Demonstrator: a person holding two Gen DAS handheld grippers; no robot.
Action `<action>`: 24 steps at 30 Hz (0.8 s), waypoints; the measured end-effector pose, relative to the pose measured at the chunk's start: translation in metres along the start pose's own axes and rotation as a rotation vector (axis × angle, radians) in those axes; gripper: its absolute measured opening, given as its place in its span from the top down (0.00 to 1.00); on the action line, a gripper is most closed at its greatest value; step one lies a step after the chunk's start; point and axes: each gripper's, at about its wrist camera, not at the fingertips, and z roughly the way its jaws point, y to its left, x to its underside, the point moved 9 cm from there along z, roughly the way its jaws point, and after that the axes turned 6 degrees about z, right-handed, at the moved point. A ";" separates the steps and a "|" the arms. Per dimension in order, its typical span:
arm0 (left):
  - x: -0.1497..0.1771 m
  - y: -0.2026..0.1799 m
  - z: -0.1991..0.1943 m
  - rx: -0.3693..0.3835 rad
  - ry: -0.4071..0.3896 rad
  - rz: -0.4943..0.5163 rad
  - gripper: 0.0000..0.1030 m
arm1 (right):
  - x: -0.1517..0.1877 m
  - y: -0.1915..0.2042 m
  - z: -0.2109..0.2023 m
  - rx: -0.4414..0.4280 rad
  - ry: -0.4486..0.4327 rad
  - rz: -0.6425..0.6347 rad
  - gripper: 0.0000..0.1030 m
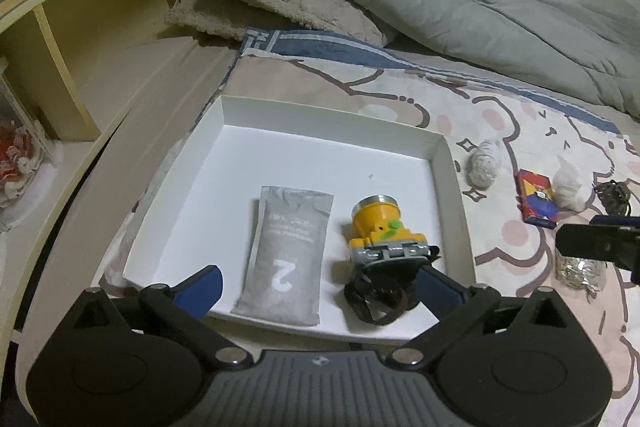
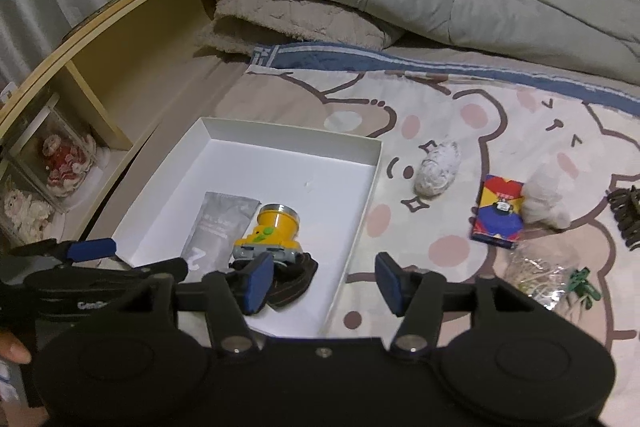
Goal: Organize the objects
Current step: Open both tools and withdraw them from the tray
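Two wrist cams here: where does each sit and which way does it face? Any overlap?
Left wrist: on the left gripper, angled down at the white box; its open jaws frame the grey pouch and yellow headlamp.
Right wrist: on the right gripper, angled down over the box's right wall; jaws open and empty, left gripper at lower left.
Shared: box, pouch, headlamp, colourful carton.

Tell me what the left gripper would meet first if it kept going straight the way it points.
Probably the grey pouch lying in the white box, roughly midway ahead of the open left gripper. The yellow headlamp sits right of that line. Depth is uncertain.
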 end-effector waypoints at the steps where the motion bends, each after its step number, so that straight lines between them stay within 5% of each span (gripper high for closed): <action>1: 0.000 -0.001 -0.004 -0.004 -0.004 0.001 0.00 | 0.001 -0.001 -0.003 0.001 -0.003 -0.010 0.40; 16: 0.020 -0.019 -0.020 -0.021 -0.011 -0.016 0.00 | 0.017 -0.025 -0.021 0.067 -0.065 -0.141 0.03; 24: 0.019 -0.027 -0.025 -0.016 -0.034 -0.017 0.00 | 0.019 -0.043 -0.019 0.132 -0.092 -0.192 0.00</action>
